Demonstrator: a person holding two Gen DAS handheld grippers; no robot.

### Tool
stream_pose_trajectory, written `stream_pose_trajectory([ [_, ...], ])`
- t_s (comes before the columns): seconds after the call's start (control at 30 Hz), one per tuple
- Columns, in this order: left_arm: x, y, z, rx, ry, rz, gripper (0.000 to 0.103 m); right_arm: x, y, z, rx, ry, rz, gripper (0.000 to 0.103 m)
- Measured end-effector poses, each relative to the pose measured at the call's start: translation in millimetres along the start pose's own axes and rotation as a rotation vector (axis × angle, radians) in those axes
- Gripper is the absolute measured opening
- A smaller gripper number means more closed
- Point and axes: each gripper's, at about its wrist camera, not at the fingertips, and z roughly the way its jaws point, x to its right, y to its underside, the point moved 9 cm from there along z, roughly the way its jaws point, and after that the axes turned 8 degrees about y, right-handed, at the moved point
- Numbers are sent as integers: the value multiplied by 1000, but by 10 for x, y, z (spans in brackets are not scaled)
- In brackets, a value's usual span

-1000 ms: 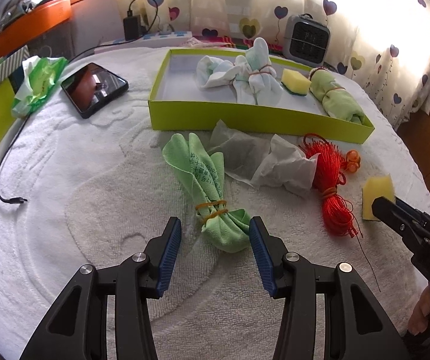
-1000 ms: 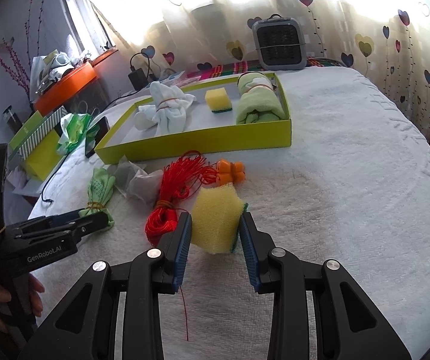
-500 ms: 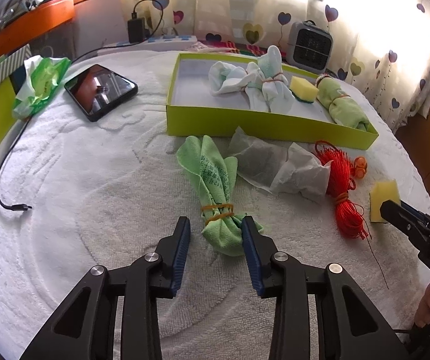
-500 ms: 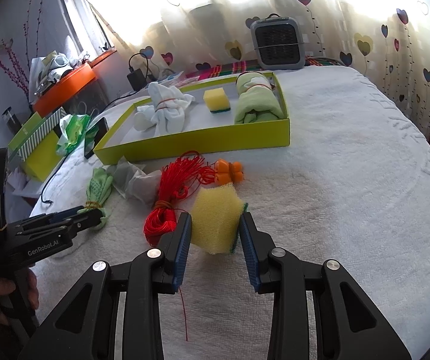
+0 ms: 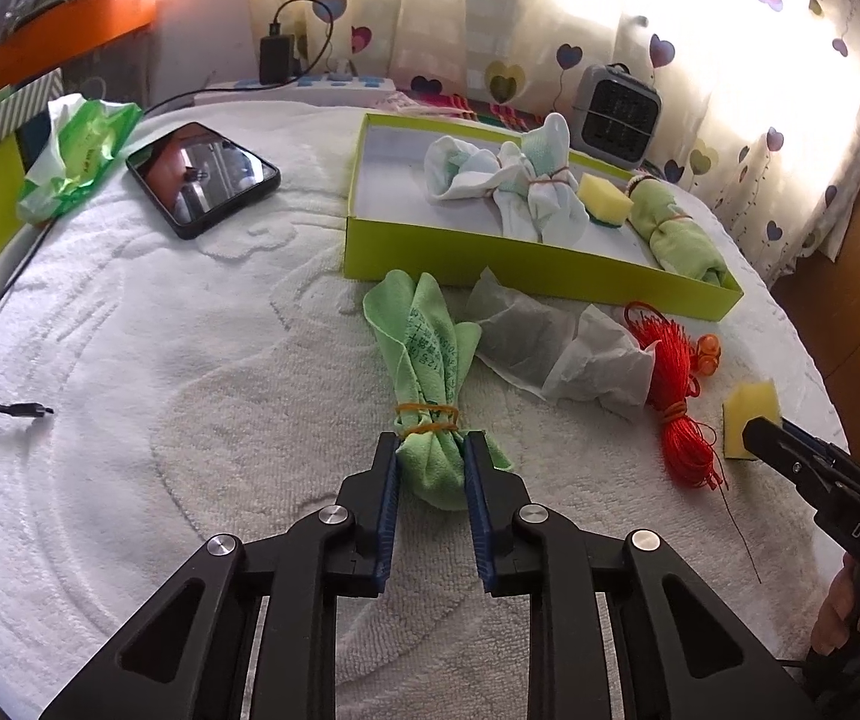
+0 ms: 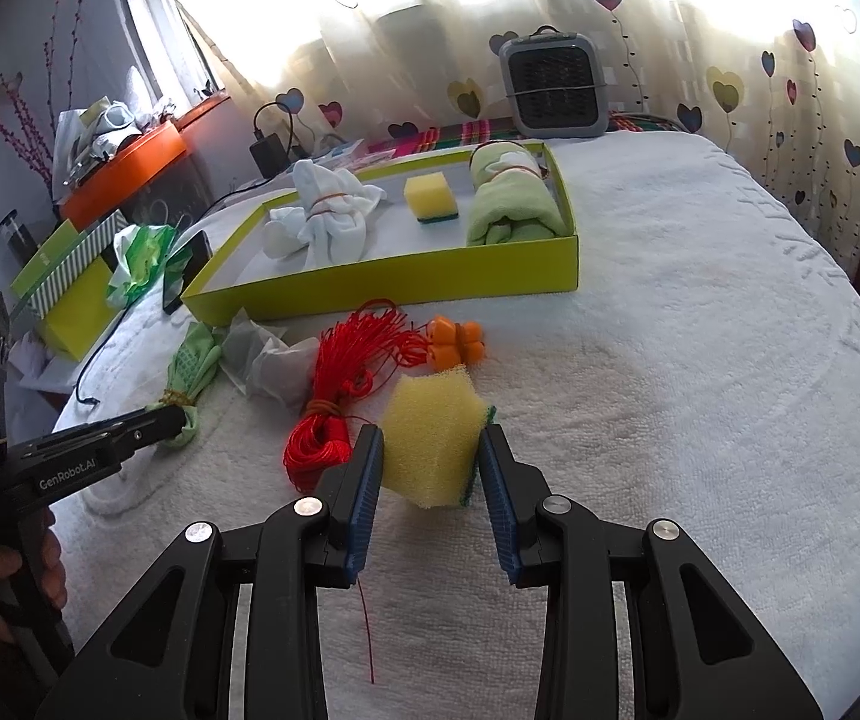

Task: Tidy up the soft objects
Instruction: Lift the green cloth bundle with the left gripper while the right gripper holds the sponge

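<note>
My left gripper (image 5: 430, 468) is shut on the near end of a green cloth bundle (image 5: 423, 360) tied with rubber bands, which lies on the white towel. Held between the blue pads of my right gripper (image 6: 430, 456) is a yellow sponge (image 6: 430, 438), just above the towel. Behind them stands the lime box (image 5: 490, 252), holding a white sock bundle (image 5: 514, 186), another sponge (image 5: 604, 192) and a rolled green cloth (image 5: 676, 234). A red cord bundle (image 6: 339, 372) with orange beads (image 6: 457, 345) and crumpled white paper (image 5: 550, 348) lie in front of the box.
A phone (image 5: 201, 177), a green tissue pack (image 5: 75, 150) and a black cable (image 5: 9, 402) lie to the left. A small grey fan (image 6: 553, 84) stands behind the box by the curtain. The towel's right side (image 6: 700, 330) is bare.
My left gripper's jaws have come together from wide open onto the green bundle's near end. The right gripper and its sponge have stayed still.
</note>
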Motion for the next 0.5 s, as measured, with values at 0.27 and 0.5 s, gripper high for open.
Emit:
stream_pose_trajectory([
  [0.27,-3,-9,-45,21,19,0,19,-4,-11,-14,3,10,-3,34],
  [0.5,-8,-12,-115,38,37,0,18,-20,-22,-22,6,17,-4,34],
])
